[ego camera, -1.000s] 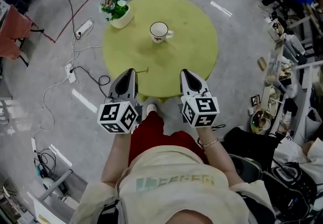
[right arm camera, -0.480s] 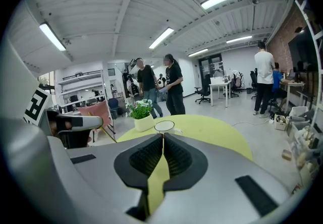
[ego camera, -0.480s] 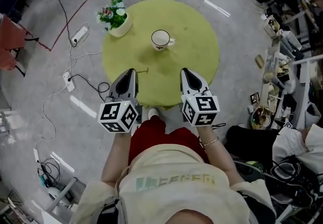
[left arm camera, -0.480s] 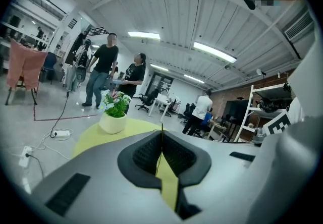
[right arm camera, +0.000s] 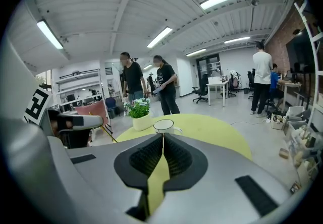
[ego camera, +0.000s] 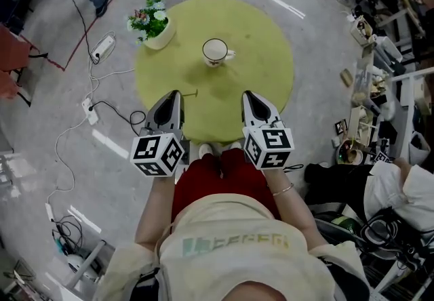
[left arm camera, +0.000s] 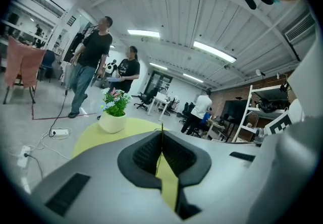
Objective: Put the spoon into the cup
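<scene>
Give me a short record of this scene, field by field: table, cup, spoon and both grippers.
table: round, yellow-green
cup: white, upright, near the table's middle
flower pot: at the table's far left edge
left gripper: jaws together
spoon: thin sliver sticking out sideways at the left gripper's tip, apparently held
right gripper: jaws together, nothing between them
task state: spoon not yet in cup

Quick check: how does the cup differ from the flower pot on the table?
The cup has a side handle; the flower pot has none. The cup looks empty; the flower pot holds flowers. The cup stands near the middle of the table, the flower pot at its left edge. Both are white and upright.
</scene>
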Tool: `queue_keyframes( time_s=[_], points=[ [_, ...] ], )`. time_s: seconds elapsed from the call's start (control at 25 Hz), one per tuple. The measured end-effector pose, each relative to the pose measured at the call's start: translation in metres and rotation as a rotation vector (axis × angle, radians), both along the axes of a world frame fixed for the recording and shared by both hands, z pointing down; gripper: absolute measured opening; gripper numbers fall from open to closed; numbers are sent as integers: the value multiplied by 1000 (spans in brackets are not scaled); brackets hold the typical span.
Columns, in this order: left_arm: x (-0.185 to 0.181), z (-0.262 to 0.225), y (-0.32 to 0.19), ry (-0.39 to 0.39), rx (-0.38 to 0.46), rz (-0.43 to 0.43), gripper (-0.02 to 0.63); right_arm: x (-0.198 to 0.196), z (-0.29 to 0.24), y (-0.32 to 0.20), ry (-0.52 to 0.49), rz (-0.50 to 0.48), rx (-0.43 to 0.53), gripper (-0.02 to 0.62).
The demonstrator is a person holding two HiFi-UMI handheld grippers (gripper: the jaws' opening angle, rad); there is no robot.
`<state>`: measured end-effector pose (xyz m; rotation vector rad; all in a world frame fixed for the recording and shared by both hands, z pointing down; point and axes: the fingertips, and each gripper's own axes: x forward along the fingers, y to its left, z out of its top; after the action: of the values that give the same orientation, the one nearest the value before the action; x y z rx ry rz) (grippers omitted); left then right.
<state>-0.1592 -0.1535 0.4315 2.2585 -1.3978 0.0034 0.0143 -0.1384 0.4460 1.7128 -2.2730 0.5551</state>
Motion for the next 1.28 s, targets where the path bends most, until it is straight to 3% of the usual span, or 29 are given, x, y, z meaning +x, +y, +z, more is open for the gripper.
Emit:
queue_keyframes(
  time_s=[0.44,1.28],
  points=[
    [6,-7,-11,-3,6,-48,25,11,-1,-16,-15,-27,-1,37],
    [38,-58,-80,-18,105,-97,25,39,-11,-82,-52,-85,19,37]
  ],
)
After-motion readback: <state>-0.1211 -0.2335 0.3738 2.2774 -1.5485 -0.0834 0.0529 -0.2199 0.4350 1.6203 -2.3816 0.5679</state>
